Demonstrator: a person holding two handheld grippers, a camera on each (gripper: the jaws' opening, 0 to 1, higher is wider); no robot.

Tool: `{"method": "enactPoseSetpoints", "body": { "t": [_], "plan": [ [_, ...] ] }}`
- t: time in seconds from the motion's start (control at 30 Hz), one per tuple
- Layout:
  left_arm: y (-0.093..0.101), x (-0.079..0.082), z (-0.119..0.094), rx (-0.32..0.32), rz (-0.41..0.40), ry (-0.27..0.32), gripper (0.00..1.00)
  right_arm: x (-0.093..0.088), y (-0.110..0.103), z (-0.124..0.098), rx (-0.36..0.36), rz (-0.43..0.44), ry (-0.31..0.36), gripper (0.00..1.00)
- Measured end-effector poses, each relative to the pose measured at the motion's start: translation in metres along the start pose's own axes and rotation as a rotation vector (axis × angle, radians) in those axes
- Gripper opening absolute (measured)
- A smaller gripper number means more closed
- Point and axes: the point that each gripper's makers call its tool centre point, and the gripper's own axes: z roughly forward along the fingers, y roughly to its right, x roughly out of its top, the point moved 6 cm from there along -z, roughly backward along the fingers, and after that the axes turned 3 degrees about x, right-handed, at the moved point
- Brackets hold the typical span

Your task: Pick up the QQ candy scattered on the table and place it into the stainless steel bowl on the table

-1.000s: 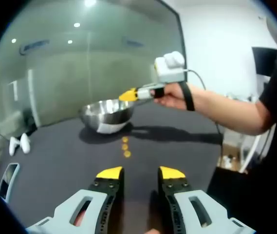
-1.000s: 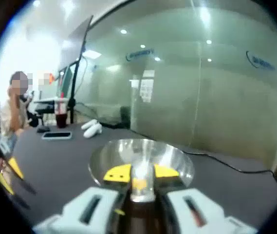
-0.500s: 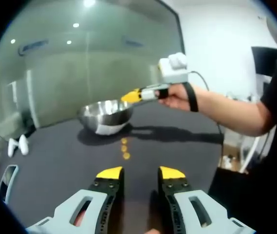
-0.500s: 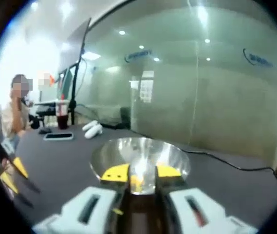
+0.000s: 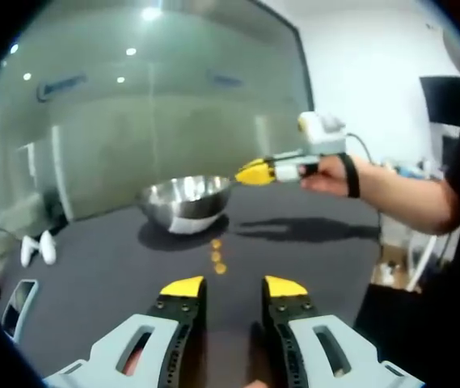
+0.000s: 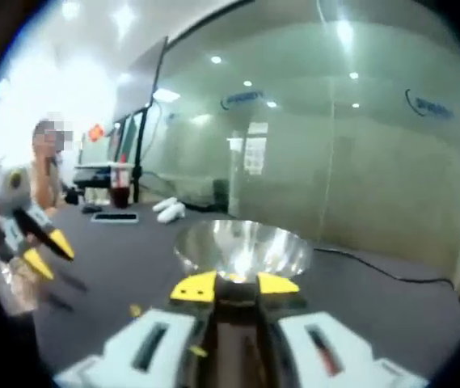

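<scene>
Right gripper (image 5: 255, 172) — jaws parted, nothing held — at 3 o'clock of stainless steel bowl (image 5: 185, 199); left gripper (image 5: 234, 287) likewise unclenched, QQ candies (image 5: 217, 256) ahead.

Both views face the steel bowl (image 5: 186, 198) (image 6: 243, 249) from opposite sides.

The left tool (image 5: 234, 288) rises from the bottom centre of the left gripper view, its yellow-tipped jaws standing apart with a clear gap between them and nothing held. In the same view the right tool (image 5: 255, 172) sits right of centre in the upper half, gripped by the person's hand (image 5: 324, 174) with a dark strap at the wrist, the bare forearm reaching in from the right edge. In the right gripper view its own yellow tips stand slightly apart at bottom centre, while the left tool shows at the left edge, jaws parted.
</scene>
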Motion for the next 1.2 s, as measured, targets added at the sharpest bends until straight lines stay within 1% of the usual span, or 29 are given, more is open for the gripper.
{"method": "enactPoseSetpoints", "body": {
  "t": [0.1, 0.17, 0.23, 0.37, 0.57, 0.7, 0.77, 0.9, 1.0, 1.13, 1.2],
  "plan": [
    [0.000, -0.002, 0.001, -0.001, -0.002, -0.011, 0.29, -0.013, -0.007, -0.002, 0.020, -0.031, -0.036, 0.18],
    [0.000, -0.002, 0.002, 0.000, -0.004, -0.012, 0.29, -0.022, -0.010, -0.001, 0.042, -0.018, -0.055, 0.18],
    [0.002, -0.001, 0.003, -0.006, -0.001, -0.009, 0.29, -0.028, -0.013, 0.000, 0.059, -0.004, -0.066, 0.18],
    [0.005, 0.000, 0.003, -0.016, 0.005, -0.010, 0.29, -0.039, -0.020, 0.008, 0.110, 0.016, -0.095, 0.18],
    [0.005, -0.001, 0.002, -0.013, 0.004, -0.018, 0.29, -0.055, -0.032, 0.025, 0.170, 0.010, -0.154, 0.18],
    [0.006, -0.003, 0.000, -0.012, 0.003, -0.023, 0.29, -0.058, -0.039, 0.037, 0.194, -0.002, -0.167, 0.18],
    [0.006, -0.003, 0.000, -0.011, 0.002, -0.026, 0.29, -0.059, -0.037, 0.046, 0.199, 0.002, -0.170, 0.18],
    [0.004, -0.004, -0.001, -0.007, -0.001, -0.027, 0.29, -0.060, -0.042, 0.059, 0.227, 0.030, -0.178, 0.18],
    [0.003, -0.004, -0.002, -0.005, -0.002, -0.027, 0.29, -0.060, -0.046, 0.066, 0.237, 0.035, -0.186, 0.18],
    [0.002, -0.005, -0.004, -0.001, -0.004, -0.028, 0.29, -0.062, -0.049, 0.077, 0.241, 0.026, -0.193, 0.17],
    [0.000, -0.006, -0.005, 0.003, -0.007, -0.028, 0.29, -0.065, -0.048, 0.080, 0.229, -0.024, -0.206, 0.17]
  ]
}}
